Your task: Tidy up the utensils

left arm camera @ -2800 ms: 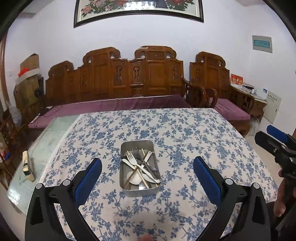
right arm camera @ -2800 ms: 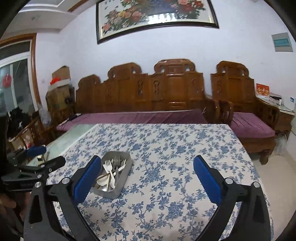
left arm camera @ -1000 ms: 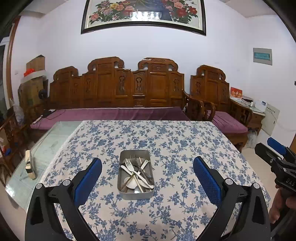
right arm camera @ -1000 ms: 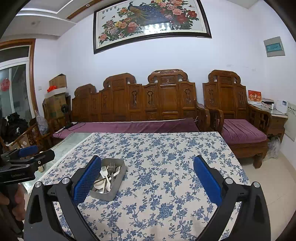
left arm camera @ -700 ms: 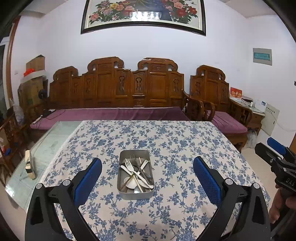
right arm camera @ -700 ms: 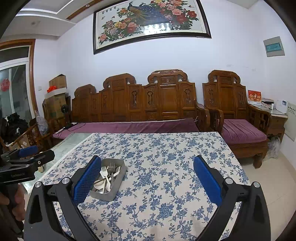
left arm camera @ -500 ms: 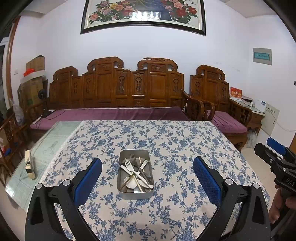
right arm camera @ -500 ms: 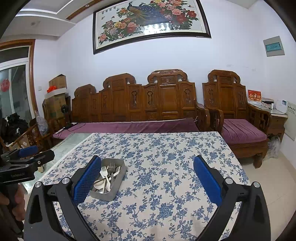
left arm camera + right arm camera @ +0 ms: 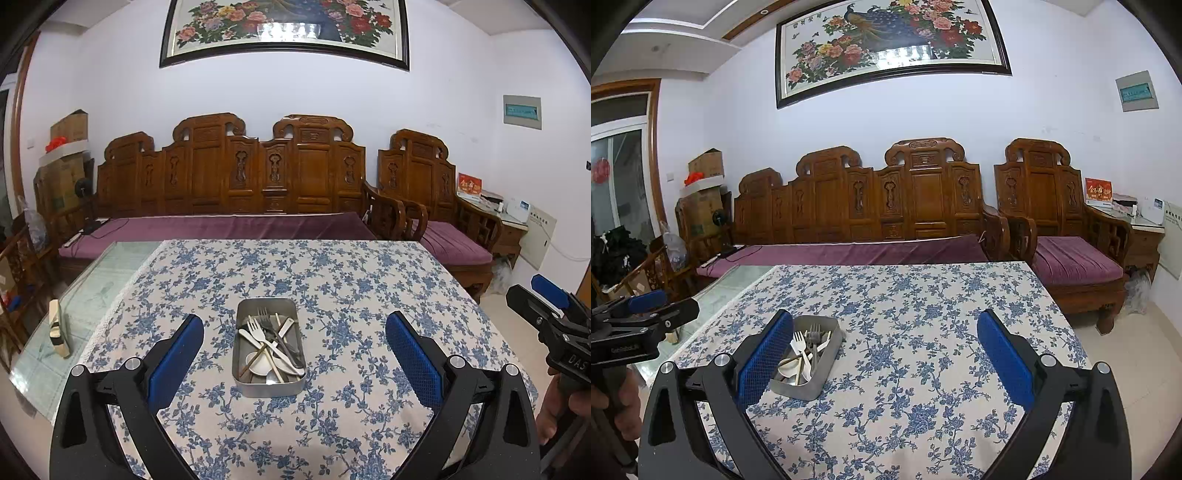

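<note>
So there's a table with a blue-flowered white tablecloth (image 9: 332, 280) over its glass top (image 9: 92, 295); a rectangular metal tin (image 9: 269, 386) of mixed cutlery (image 9: 271, 339) sits on the cloth, and a small pale wooden object (image 9: 57, 328) lies on the bare glass.

— What does the room hold?
— White walls (image 9: 923, 122), with a long framed painting of peonies and a peacock (image 9: 890, 44) hung high. Below it stands a carved wooden sofa (image 9: 236, 177) with a purple cushion (image 9: 221, 227), and a matching armchair (image 9: 1060, 229) beside it.
— And nearer?
— A table under a blue-flowered cloth (image 9: 332, 280), with bare glass (image 9: 88, 288) showing at its left. Cardboard boxes (image 9: 705, 184) are stacked in the far left corner; the floor (image 9: 1145, 350) is pale tile.
</note>
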A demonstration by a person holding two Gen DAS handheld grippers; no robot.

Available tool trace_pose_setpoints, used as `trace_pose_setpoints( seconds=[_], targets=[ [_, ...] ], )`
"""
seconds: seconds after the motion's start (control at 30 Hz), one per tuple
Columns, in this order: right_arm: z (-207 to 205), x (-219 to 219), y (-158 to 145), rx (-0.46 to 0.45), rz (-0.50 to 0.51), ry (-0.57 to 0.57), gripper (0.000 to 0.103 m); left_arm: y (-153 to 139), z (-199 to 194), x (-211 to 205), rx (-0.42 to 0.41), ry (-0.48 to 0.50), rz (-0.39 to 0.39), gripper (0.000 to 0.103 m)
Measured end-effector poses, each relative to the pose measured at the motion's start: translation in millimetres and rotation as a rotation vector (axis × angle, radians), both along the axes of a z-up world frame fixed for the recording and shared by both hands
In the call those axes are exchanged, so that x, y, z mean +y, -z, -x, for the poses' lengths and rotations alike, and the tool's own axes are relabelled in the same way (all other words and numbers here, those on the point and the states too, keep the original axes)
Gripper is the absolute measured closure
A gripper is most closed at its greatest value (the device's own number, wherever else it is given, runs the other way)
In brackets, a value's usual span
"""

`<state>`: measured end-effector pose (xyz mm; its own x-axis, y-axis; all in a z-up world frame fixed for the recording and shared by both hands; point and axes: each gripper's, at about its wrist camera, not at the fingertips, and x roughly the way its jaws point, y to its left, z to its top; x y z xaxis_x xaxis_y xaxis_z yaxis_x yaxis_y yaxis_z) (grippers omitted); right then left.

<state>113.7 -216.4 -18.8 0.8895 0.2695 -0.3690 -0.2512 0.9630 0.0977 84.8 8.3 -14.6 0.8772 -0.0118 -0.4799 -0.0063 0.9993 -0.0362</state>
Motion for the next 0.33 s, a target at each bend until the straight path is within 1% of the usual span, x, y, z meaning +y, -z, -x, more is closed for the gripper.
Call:
trace_pose_setpoints(
  seconds=[0.33],
  targets=[
    [0.1,-0.1,0.2,0.000,-0.001,0.001,0.003,-1.2,0.0,0.3,-0.004,0.016,0.006,0.008]
  ],
)
